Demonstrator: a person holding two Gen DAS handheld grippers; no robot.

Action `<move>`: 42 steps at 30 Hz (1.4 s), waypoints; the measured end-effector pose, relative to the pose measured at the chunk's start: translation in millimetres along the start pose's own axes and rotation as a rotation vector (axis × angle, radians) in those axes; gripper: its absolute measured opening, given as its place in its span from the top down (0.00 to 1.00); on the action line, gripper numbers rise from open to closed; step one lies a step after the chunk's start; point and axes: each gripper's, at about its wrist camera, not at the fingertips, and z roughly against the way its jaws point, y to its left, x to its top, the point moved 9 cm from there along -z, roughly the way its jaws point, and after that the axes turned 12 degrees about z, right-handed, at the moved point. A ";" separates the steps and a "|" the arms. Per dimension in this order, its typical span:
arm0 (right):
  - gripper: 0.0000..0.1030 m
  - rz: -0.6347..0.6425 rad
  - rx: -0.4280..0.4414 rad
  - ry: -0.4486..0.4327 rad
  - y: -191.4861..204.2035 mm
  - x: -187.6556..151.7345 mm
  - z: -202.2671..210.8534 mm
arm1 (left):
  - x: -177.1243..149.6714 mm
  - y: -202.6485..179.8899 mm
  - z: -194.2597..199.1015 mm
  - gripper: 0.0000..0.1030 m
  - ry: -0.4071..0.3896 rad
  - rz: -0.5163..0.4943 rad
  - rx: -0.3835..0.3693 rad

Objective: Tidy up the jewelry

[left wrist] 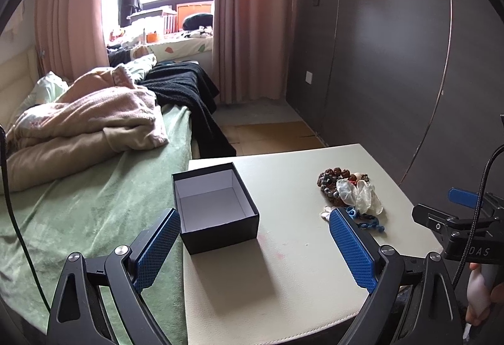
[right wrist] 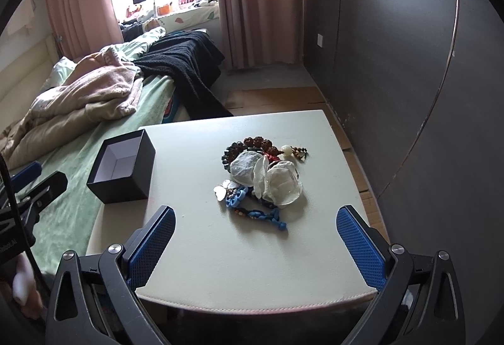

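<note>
Both hand-held grippers wide open, empty, above the worktop (right wrist: 220,266).
Jewelry (right wrist: 263,176) lies ahead of the right hand-held gripper (right wrist: 255,241); box (left wrist: 214,206) ahead of the left hand-held gripper (left wrist: 255,244).

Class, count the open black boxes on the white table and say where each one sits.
1. The black box sits open and empty at the table's left edge beside the bed, apart from the jewelry pile at the table's middle. None appears hidden.
</note>
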 end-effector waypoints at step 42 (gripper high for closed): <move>0.00 -0.037 0.003 0.010 -14.2 2.1 3.5 | 22.0 -13.8 -15.6 0.07 -0.001 0.028 -0.015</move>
